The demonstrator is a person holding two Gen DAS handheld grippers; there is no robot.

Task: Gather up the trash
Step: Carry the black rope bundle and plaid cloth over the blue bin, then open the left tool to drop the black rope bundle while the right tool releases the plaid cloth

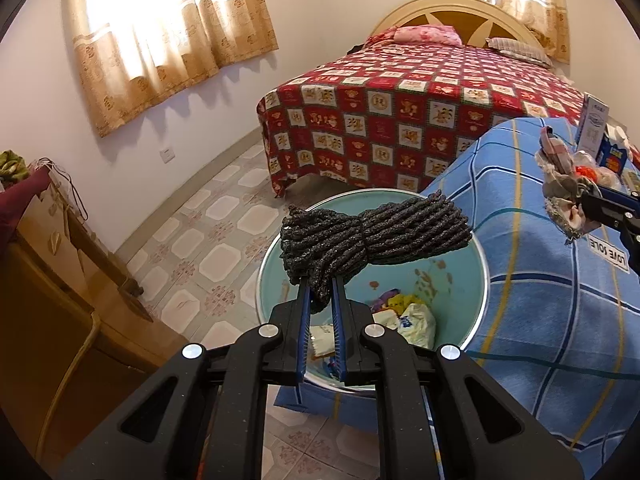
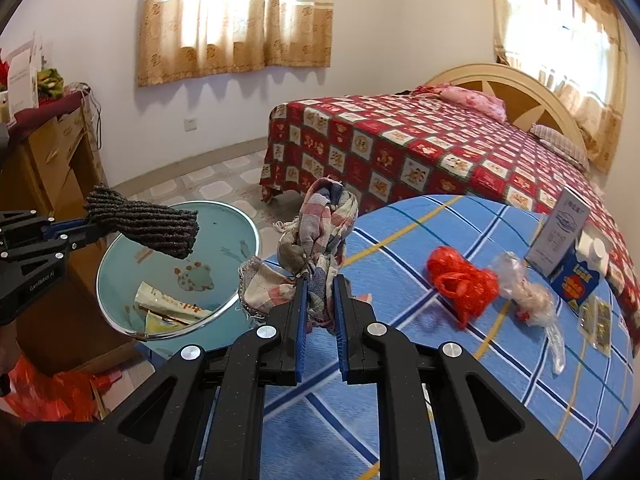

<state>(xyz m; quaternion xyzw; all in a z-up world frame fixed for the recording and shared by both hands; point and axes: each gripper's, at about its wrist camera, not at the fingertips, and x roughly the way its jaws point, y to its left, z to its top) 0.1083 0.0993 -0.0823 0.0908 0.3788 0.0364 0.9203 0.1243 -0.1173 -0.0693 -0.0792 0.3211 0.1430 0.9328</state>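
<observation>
Already my left tongs point(image 1: 320, 280) pinch a folded dark grey ribbed cloth point(image 1: 372, 232) and hold it right above the round pale blue waste bin with a metal rim point(image 1: 460, 224), so that piece looks one release away from being collected. My right tongs point(image 2: 320, 280) are clamped on a crumpled checked rag in pink, grey and blue point(image 2: 316, 228), which hangs over the edge of the blue plaid cloth-covered table point(image 2: 400, 380), beside the bin but not yet above it.

Inside the bin I can see some paper wrappers and a white plastic bag point(image 1: 418, 322), so part of the job seems done. On the table a crumpled red plastic bag point(image 2: 460, 282) and a clear crinkled plastic wrapper point(image 2: 528, 296) lie just beside each other, untouched; I judge these are what is left. Near them stand a white carton point(image 2: 556, 232) and a blue box point(image 2: 576, 280); whether those count as trash I cannot tell.
</observation>
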